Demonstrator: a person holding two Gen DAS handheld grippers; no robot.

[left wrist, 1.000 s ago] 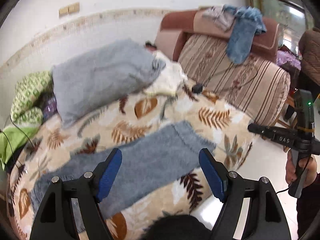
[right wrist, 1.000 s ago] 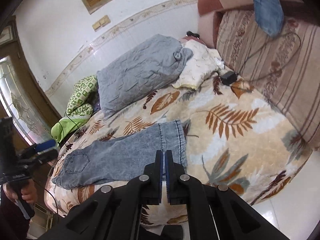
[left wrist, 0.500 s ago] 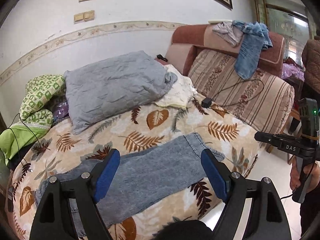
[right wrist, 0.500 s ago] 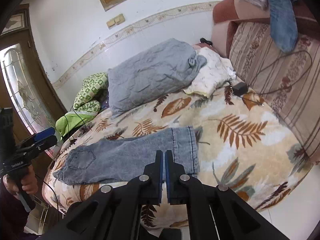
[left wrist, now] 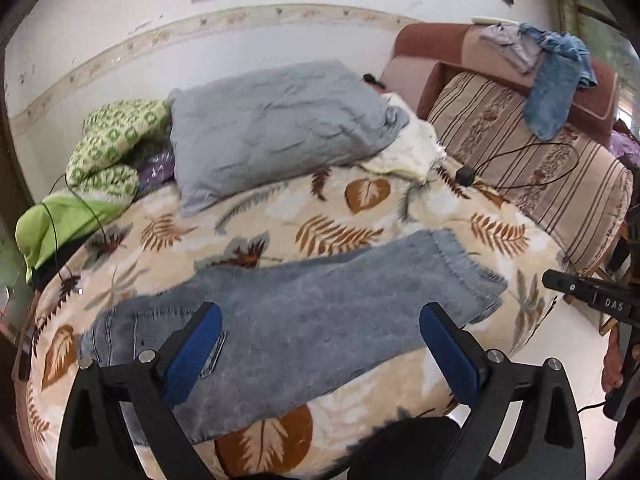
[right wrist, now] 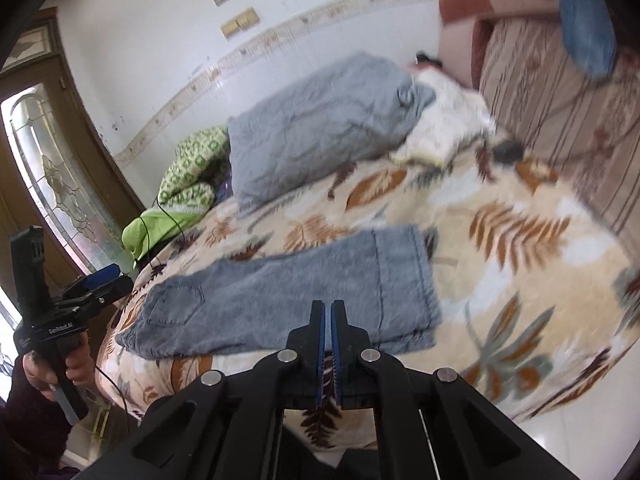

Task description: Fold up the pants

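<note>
Grey-blue jeans lie flat, folded lengthwise, across the front of a leaf-patterned blanket, waist at the left and leg hems at the right. My left gripper is open and empty, hovering above the middle of the jeans. In the right wrist view the jeans lie just beyond my right gripper, which is shut and empty near their front edge. The left gripper also shows at the left edge of the right wrist view.
A grey pillow and a cream cloth lie at the back. Green bedding is at the left. A striped sofa with draped clothes stands at the right, with a black charger and cable beside it.
Both grippers have moved closer to the bed and lower, so the jeans look larger. The jeans have not moved. The left stays open, the right stays shut.
</note>
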